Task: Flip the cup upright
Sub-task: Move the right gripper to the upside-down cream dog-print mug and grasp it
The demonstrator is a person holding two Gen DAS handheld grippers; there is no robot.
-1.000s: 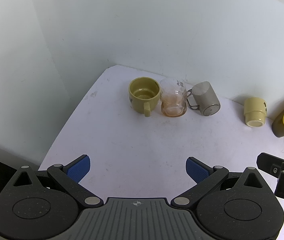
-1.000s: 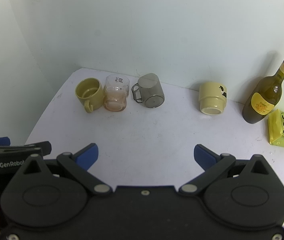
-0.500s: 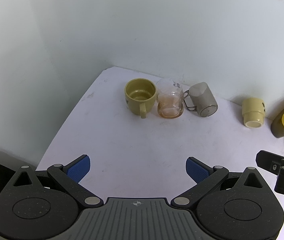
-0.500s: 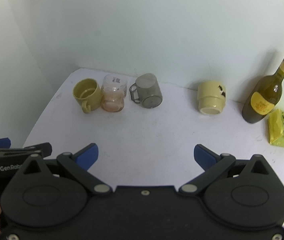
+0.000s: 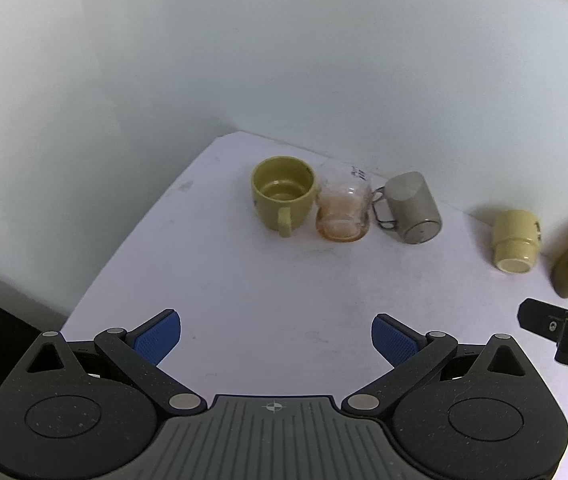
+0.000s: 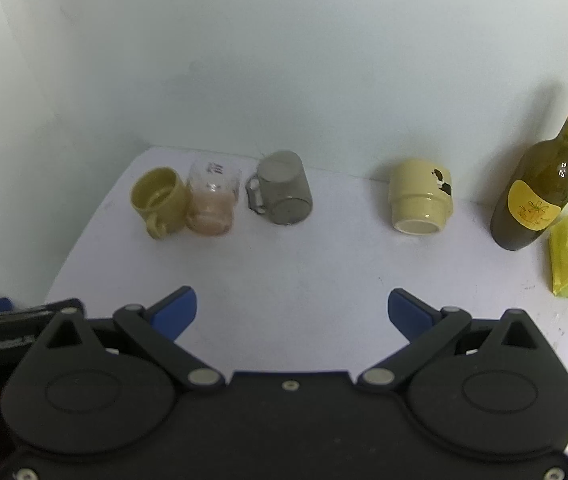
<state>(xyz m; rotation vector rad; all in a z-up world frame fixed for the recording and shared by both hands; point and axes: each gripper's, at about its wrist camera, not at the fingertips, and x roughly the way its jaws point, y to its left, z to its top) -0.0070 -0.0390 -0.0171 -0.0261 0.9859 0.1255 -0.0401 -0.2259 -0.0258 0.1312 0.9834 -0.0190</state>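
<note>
Both grippers, left gripper [image 5: 276, 340] and right gripper [image 6: 292, 310], gape wide, holding nothing

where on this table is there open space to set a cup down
Bare table lies between the fingers and the row of cups, and between the grey cup and cream cup. It is crowded at the left, where the olive mug, glass and grey cup bunch together.
</note>
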